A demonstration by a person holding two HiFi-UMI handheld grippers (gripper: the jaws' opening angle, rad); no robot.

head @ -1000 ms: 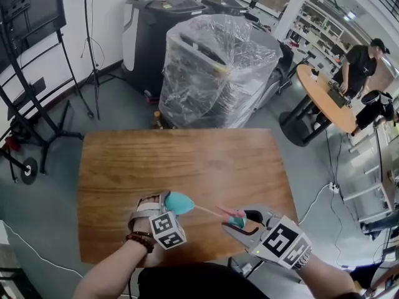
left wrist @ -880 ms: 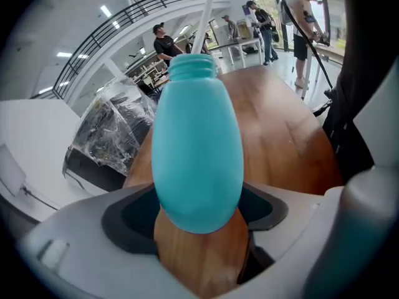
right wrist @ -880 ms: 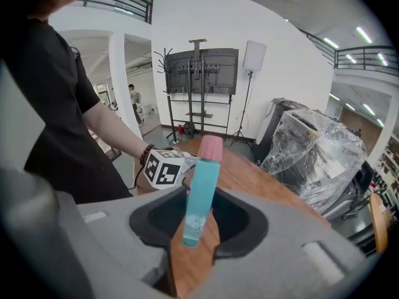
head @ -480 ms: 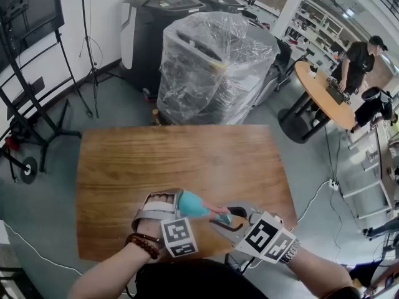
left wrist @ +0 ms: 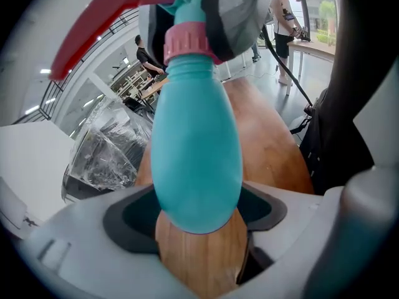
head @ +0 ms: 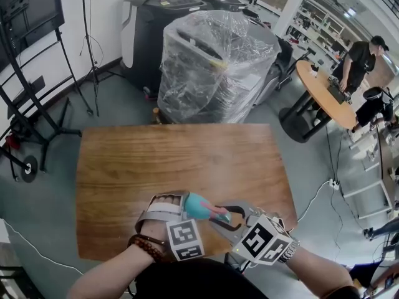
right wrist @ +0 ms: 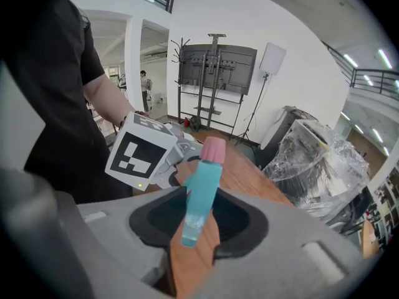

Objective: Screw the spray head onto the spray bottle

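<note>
Your left hand-held gripper (left wrist: 198, 208) has its jaws set wide and clamped on the rounded bottom end of the teal spray bottle (left wrist: 196, 136). The dark pads press on either side of it, and the bottle runs straight away from the camera towards its neck. Your right hand-held gripper (right wrist: 199, 220) has its jaws at a narrower gap, closed on the slim teal body of the spray head (right wrist: 201, 195), which points away from you along the jaws.

In the left gripper view, the pink collar (left wrist: 187, 39) of the spray head sits right on the neck of the bottle. The red trigger (left wrist: 93, 33) sticks out to the upper left, and the grey jaws of your right gripper hold the head just behind the collar. Whether the collar is threaded on cannot be told. In the right gripper view the same collar is at the far end of the head, and the marker cube (right wrist: 140, 156) of your left gripper is just beside it.

From the head view, both grippers meet low in the middle, with bottle and head joined in one line between them. The pair is held up off the wooden worktop (head: 174, 161), over its near edge.

Beyond the far edge of the worktop stands a plastic-wrapped load (head: 218, 67), with dark machines (head: 149, 30) behind it. A screen stand (head: 31, 23) is at the left. At the right, a person (head: 358, 67) is at a round table (head: 315, 92).
</note>
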